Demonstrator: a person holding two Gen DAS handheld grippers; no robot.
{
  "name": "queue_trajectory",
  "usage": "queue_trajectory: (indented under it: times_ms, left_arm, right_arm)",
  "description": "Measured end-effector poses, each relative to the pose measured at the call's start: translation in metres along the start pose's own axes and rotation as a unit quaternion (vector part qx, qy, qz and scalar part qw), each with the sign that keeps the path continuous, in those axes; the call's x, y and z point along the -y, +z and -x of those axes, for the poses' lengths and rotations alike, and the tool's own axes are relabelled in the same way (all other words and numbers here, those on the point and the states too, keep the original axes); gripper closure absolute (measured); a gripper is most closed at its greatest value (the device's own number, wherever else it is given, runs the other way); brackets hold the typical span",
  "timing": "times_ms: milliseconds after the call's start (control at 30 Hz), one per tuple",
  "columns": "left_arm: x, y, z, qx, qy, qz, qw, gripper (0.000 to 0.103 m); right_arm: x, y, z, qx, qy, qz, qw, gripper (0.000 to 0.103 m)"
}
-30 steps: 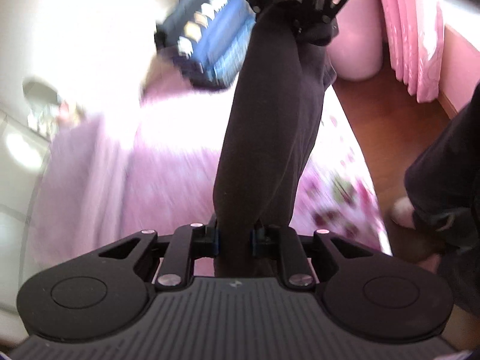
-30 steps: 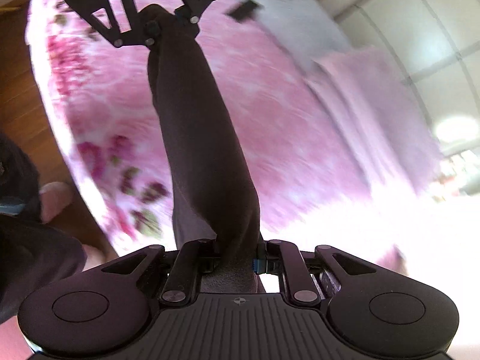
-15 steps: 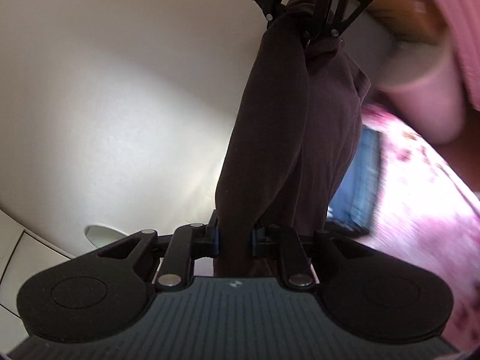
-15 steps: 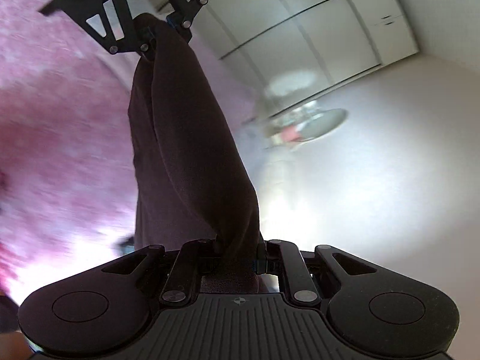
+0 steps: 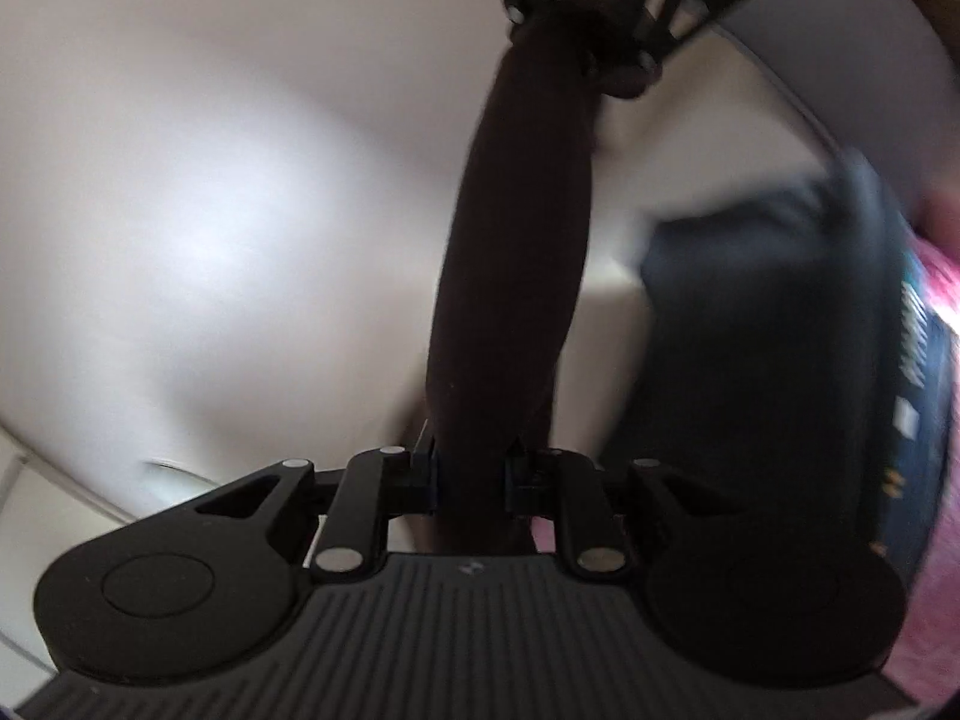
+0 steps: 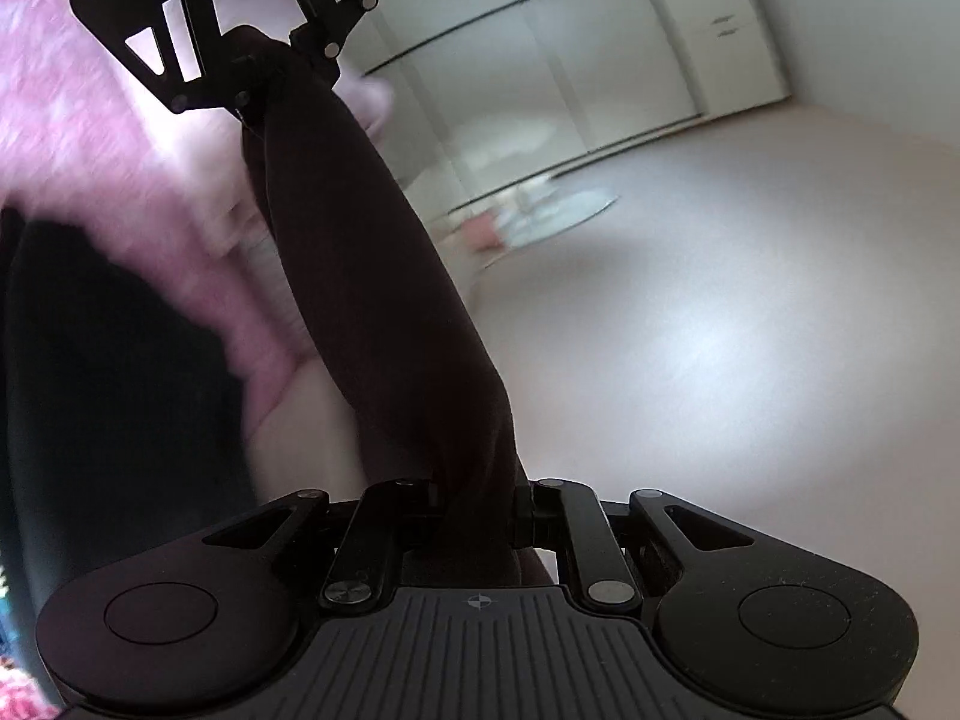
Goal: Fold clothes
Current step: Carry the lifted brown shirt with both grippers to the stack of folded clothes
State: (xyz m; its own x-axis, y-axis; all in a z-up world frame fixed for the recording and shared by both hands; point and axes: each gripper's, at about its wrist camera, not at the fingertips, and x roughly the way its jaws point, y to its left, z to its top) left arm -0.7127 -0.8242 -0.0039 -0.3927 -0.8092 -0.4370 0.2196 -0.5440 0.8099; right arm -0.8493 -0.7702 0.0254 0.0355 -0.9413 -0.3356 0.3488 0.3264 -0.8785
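A dark brown garment hangs taut in the air between my two grippers. In the left wrist view my left gripper is shut on one end of it at the bottom, and my right gripper pinches the other end at the top. In the right wrist view the same garment runs from my right gripper, shut on it, up to my left gripper. The cloth is bunched into a narrow band; its loose parts are hidden.
A dark blue patterned cushion or bag lies at the right over the pink bedspread. The pink bed and a dark blurred shape are at the left. White wardrobe doors and a pale wall fill the background.
Both views have swung fast from looking down on the pink bed to the pale wall and wardrobe. The garment stays gripped and stretched between both grippers throughout.
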Motion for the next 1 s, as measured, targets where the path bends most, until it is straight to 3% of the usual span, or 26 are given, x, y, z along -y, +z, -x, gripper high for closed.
queue_trajectory:
  times_ms: [100,167,267,400,533,767,833,900,1000]
  left_arm:
    - [0.066,-0.021,-0.035,-0.034,-0.042,-0.039,0.9978,0.087]
    - [0.077,-0.023,-0.034,-0.029,-0.026,-0.034,0.9986,0.087]
    - [0.078,-0.025,-0.029,-0.021,-0.015,-0.017,0.9995,0.081]
    - [0.079,-0.031,-0.027,-0.022,-0.006,-0.036,0.9991,0.078]
    - [0.080,-0.036,-0.036,-0.031,-0.013,-0.030,0.9990,0.086]
    - [0.066,-0.028,-0.010,-0.022,0.023,-0.009,0.9994,0.088]
    - [0.081,-0.032,-0.019,-0.032,0.005,-0.016,0.9994,0.088]
    - [0.099,-0.035,-0.030,-0.033,0.007,-0.037,0.9987,0.089]
    - [0.108,-0.031,-0.026,-0.034,0.016,-0.034,0.9987,0.088]
  right_arm:
    - [-0.067,-0.030,-0.023,-0.030,0.077,0.014,0.996,0.091]
    - [-0.102,-0.043,-0.027,-0.049,0.115,0.030,0.992,0.090]
    - [-0.110,-0.051,-0.011,-0.044,0.097,0.012,0.994,0.090]
    - [-0.098,-0.056,-0.005,-0.051,0.101,0.020,0.993,0.089]
    - [-0.099,-0.055,0.000,-0.072,0.103,0.014,0.992,0.089]
    - [-0.069,-0.052,0.026,-0.063,0.080,-0.033,0.994,0.092]
    - [-0.080,-0.053,0.034,-0.067,0.089,-0.031,0.993,0.092]
    - [-0.103,-0.060,0.029,-0.081,0.107,-0.008,0.991,0.092]
    - [-0.109,-0.061,0.030,-0.092,0.097,0.002,0.991,0.091]
